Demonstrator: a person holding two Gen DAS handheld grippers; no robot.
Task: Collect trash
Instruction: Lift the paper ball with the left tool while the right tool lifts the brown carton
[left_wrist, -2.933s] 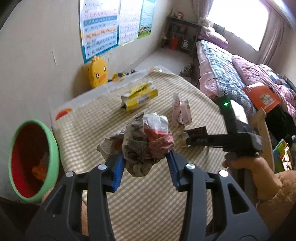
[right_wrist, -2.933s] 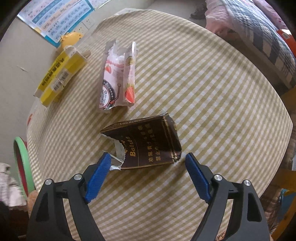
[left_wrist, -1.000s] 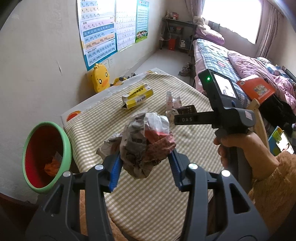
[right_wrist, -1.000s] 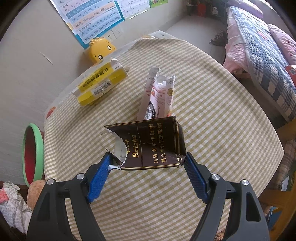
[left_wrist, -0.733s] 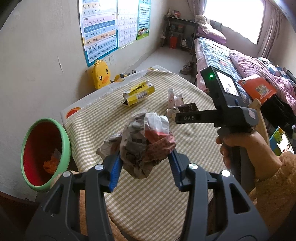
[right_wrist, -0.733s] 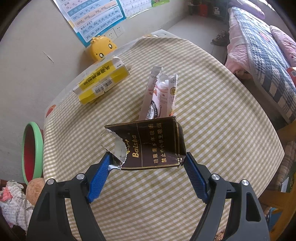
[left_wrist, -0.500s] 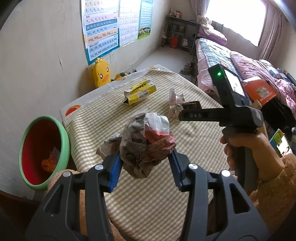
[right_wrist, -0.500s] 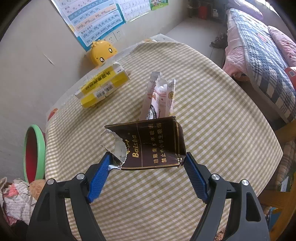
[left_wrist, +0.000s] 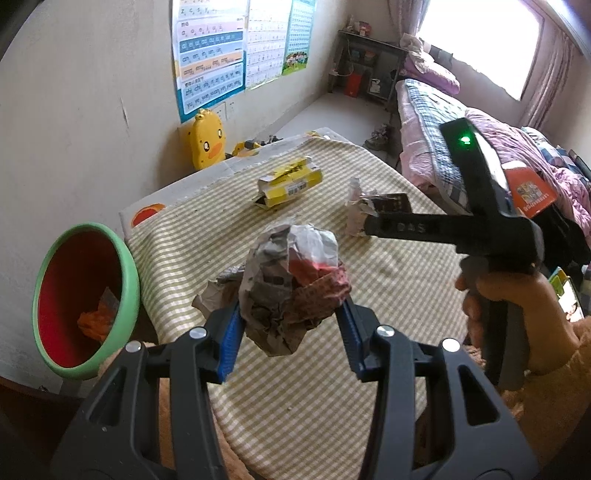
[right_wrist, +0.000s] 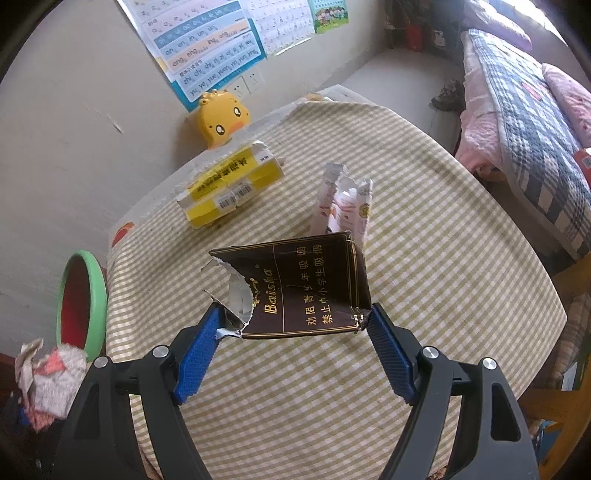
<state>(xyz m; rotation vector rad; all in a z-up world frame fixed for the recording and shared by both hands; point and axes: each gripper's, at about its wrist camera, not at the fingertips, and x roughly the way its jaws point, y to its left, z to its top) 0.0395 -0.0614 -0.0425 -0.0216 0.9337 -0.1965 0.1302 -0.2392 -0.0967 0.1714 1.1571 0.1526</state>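
Note:
My left gripper (left_wrist: 291, 332) is shut on a crumpled paper wad (left_wrist: 291, 284) and holds it above the near left edge of the checked table (left_wrist: 332, 384). The wad shows again at the lower left of the right wrist view as the paper wad (right_wrist: 48, 384). My right gripper (right_wrist: 295, 332) is shut on a torn dark brown cigarette pack (right_wrist: 306, 291), lifted over the middle of the table. The bin (left_wrist: 81, 299), green-rimmed and red inside, stands left of the table with an orange scrap in it. On the table lie a yellow box (left_wrist: 288, 181) and a pink-white wrapper (right_wrist: 343, 203).
A yellow duck toy (left_wrist: 205, 142) leans on the wall behind the table, under posters. A bed (left_wrist: 461, 122) with pink bedding runs along the right. A hand in an orange sleeve (left_wrist: 517, 310) holds the right gripper's handle. The bin also shows as a green rim (right_wrist: 79, 299).
The left gripper with the wad has drifted slightly left and down, bringing the bin a bit closer. The right gripper keeps the cigarette pack held above the table, almost still.

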